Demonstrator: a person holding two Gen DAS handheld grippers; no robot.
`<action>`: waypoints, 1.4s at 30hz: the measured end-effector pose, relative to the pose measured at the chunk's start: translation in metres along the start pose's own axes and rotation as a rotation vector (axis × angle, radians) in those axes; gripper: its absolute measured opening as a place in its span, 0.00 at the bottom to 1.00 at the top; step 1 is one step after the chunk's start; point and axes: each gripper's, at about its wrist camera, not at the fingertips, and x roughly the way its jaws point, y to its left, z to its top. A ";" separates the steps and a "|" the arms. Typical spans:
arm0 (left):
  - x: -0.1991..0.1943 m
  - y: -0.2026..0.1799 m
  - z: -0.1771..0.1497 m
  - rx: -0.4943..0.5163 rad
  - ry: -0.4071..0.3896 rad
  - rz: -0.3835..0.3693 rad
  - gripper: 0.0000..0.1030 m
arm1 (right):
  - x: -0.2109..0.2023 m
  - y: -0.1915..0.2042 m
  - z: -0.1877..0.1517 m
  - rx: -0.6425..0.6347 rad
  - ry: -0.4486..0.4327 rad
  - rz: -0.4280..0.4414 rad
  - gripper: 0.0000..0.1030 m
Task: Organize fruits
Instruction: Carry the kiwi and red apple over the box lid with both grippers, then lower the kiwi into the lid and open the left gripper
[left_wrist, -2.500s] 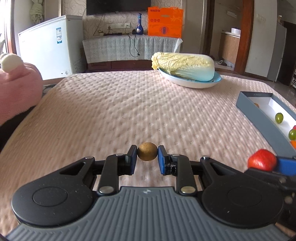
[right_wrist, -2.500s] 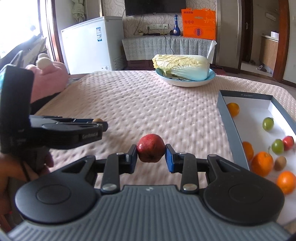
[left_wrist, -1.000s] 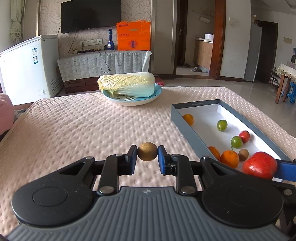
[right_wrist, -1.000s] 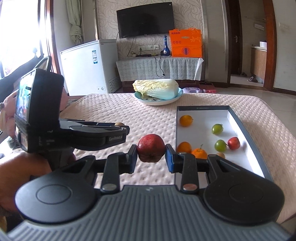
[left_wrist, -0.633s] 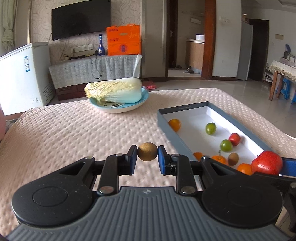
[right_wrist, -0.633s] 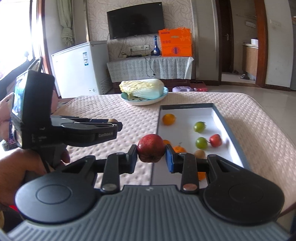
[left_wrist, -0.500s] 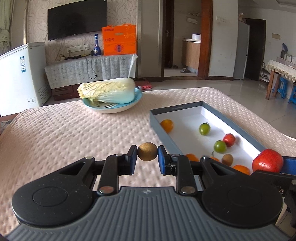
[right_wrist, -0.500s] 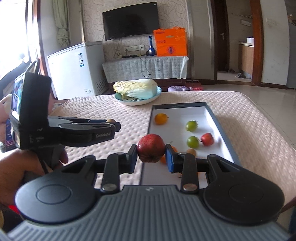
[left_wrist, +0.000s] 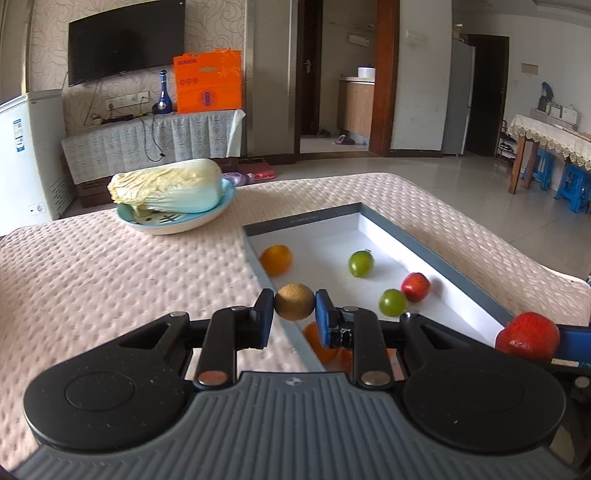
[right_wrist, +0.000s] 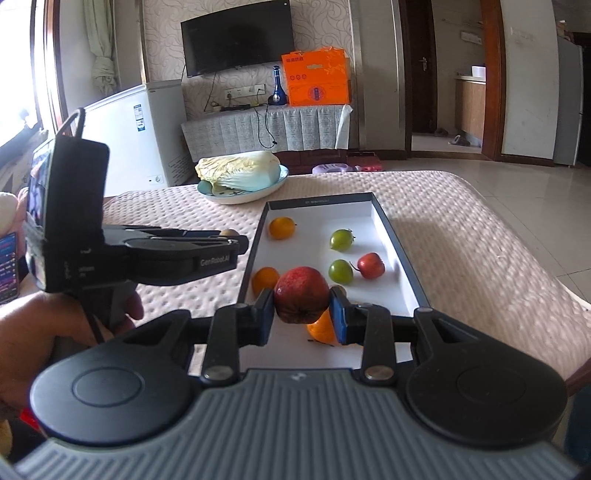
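A dark television (right_wrist: 237, 38) hangs on patterned wallpaper above a cloth-draped cabinet (right_wrist: 266, 129) bearing an orange box (right_wrist: 317, 78) and blue bottle (right_wrist: 277, 90). A white freezer (right_wrist: 140, 129) stands left. Pale floor tiles (left_wrist: 480, 192) reflect daylight.

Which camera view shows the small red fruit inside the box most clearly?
The right wrist view: the small red fruit lies unobstructed, stem visible, in the box. The left wrist view shows it too, smaller, beside a green fruit.
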 end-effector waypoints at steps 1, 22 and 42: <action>0.002 -0.002 0.000 0.003 0.001 -0.004 0.28 | -0.001 -0.001 0.000 -0.002 -0.001 -0.002 0.34; 0.052 -0.035 0.015 0.046 0.028 -0.078 0.28 | 0.004 -0.015 0.000 0.020 0.023 -0.018 0.34; 0.083 -0.055 0.024 0.092 0.033 -0.080 0.49 | 0.012 -0.021 -0.001 0.016 0.042 -0.015 0.34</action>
